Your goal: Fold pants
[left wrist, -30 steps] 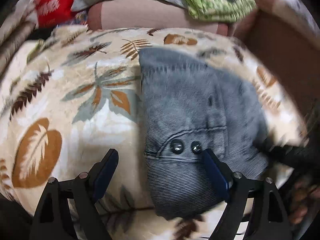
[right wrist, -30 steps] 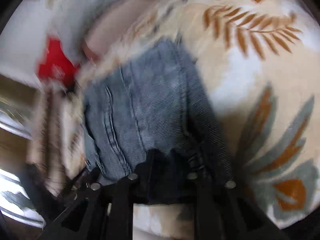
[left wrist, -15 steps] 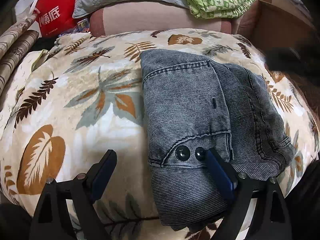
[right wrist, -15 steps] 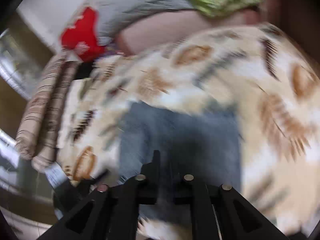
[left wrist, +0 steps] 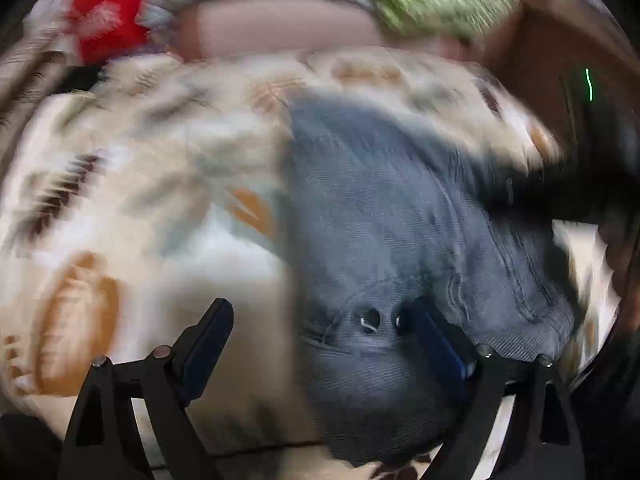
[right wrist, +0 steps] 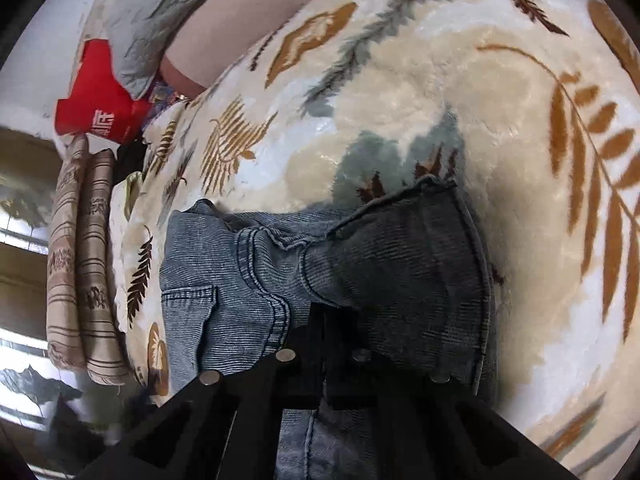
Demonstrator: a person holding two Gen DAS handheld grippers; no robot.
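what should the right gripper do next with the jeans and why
Probably carry the pinched denim across and lay it down. The right gripper looks shut on an edge of the jeans, which is raised off the leaf-print blanket, while the left gripper hangs open over the buttons, holding nothing.

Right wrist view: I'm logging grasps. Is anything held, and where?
Yes: the right gripper is shut on the jeans, at the folded edge nearest the camera.
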